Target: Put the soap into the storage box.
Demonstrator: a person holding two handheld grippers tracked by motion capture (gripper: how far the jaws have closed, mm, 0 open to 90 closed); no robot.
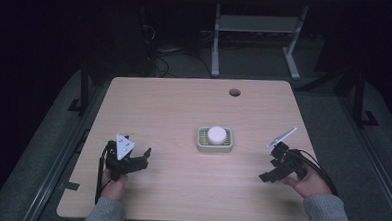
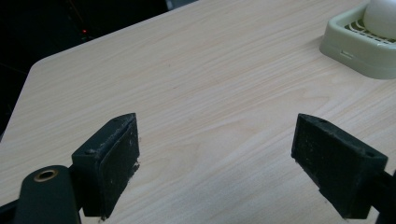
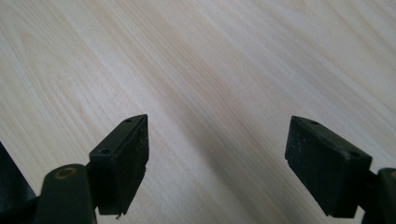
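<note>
A pale green slatted dish (image 1: 202, 141) sits near the middle of the wooden table and holds a white round object (image 1: 216, 134). My left gripper (image 1: 141, 159) rests low at the front left, open, its jaws wide apart with bare wood between them. In the left gripper view the left gripper (image 2: 217, 123) points across the table, with the dish (image 2: 350, 51) and the white object (image 2: 380, 16) at the upper right. My right gripper (image 1: 269, 164) is at the front right, open and holding nothing. In the right gripper view the right gripper (image 3: 218, 123) looks down on plain tabletop.
A round cable hole (image 1: 235, 92) lies near the table's far edge. Behind the table stand the grey legs of another desk (image 1: 216, 41), with cables on the floor (image 1: 161, 56). Dark surroundings flank the table. A strip of tape (image 1: 68, 186) hangs at the front left edge.
</note>
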